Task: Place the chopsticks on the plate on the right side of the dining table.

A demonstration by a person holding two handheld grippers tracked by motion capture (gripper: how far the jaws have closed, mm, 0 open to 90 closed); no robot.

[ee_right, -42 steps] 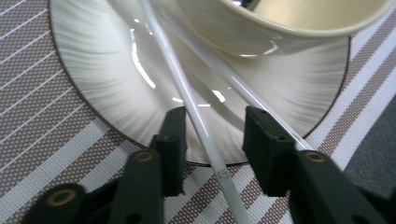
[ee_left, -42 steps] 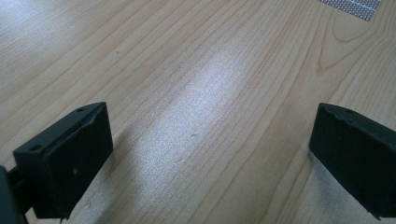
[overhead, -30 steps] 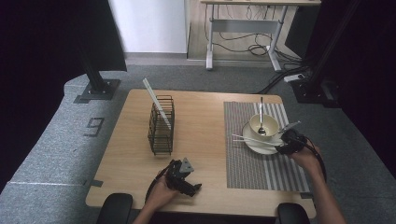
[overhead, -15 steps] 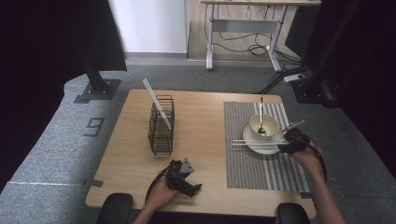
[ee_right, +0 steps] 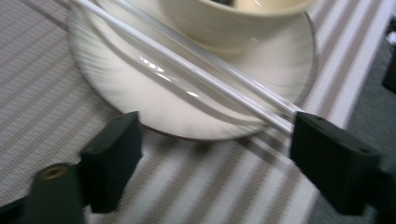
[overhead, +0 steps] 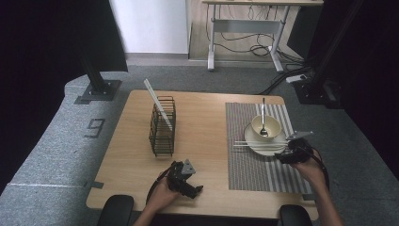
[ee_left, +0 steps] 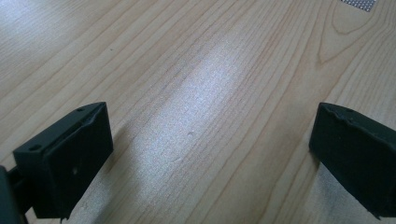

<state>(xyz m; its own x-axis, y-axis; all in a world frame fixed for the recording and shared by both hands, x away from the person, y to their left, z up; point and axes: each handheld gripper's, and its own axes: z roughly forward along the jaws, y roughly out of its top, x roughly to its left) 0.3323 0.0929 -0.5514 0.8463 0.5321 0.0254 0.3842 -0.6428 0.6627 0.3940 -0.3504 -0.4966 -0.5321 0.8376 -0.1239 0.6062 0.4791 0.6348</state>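
White chopsticks (ee_right: 196, 70) lie across the plate (ee_right: 140, 93) in the right of the high view, beside the bowl (overhead: 266, 126). Right tool (overhead: 288, 155), at the plate's lower right rim, has just opened its jaws; nothing is pinched. Left tool (ee_left: 210, 154) rests open on the wooden surface (overhead: 202, 122) at lower centre.

On the placemat (overhead: 254, 165) sits a plate (overhead: 268, 146) bearing bowl (overhead: 266, 126) and chopsticks (overhead: 249, 144); the rack (overhead: 162, 127) stands left.
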